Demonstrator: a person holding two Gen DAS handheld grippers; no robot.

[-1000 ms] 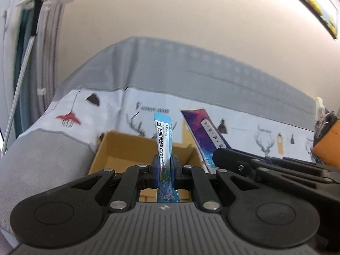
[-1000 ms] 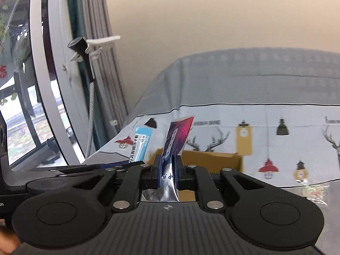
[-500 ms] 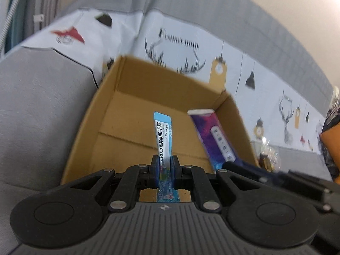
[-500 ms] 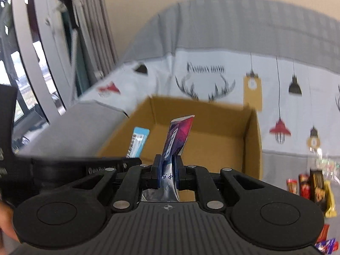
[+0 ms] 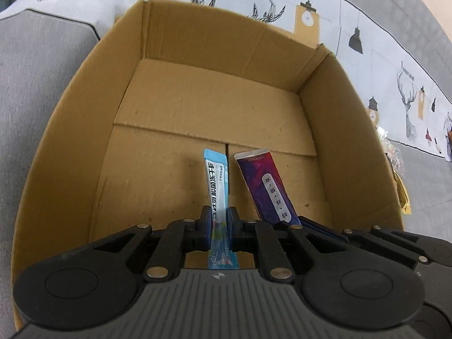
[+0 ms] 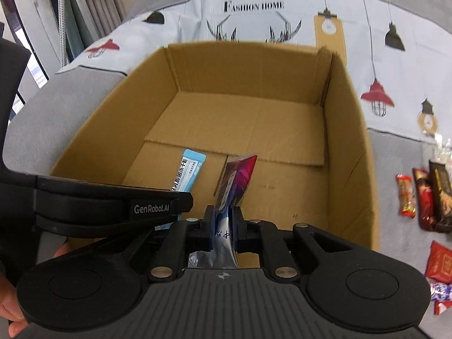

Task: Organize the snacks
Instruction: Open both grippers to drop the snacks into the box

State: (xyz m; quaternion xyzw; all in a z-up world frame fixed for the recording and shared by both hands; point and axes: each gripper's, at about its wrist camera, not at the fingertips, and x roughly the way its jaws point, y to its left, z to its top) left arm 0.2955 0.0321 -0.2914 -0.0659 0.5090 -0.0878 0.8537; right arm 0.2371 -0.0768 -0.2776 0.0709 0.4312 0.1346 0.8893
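An open cardboard box fills both views, with a bare floor. My left gripper is shut on a light blue snack stick, which points into the box above its near floor. My right gripper is shut on a purple and red snack sachet, held just to the right of the blue stick. In the left wrist view the purple sachet stands close beside the blue stick. Both packets hang above the box floor; I cannot tell whether their tips touch it.
The box sits on a grey sofa seat with a printed white cloth behind it. Several loose red and dark snack packets lie on the seat to the right of the box. A hand shows at the lower left.
Both grippers have come down and tipped forward over the box, each still holding its packet. The wall and sofa back have left the view; the box interior now fills it.
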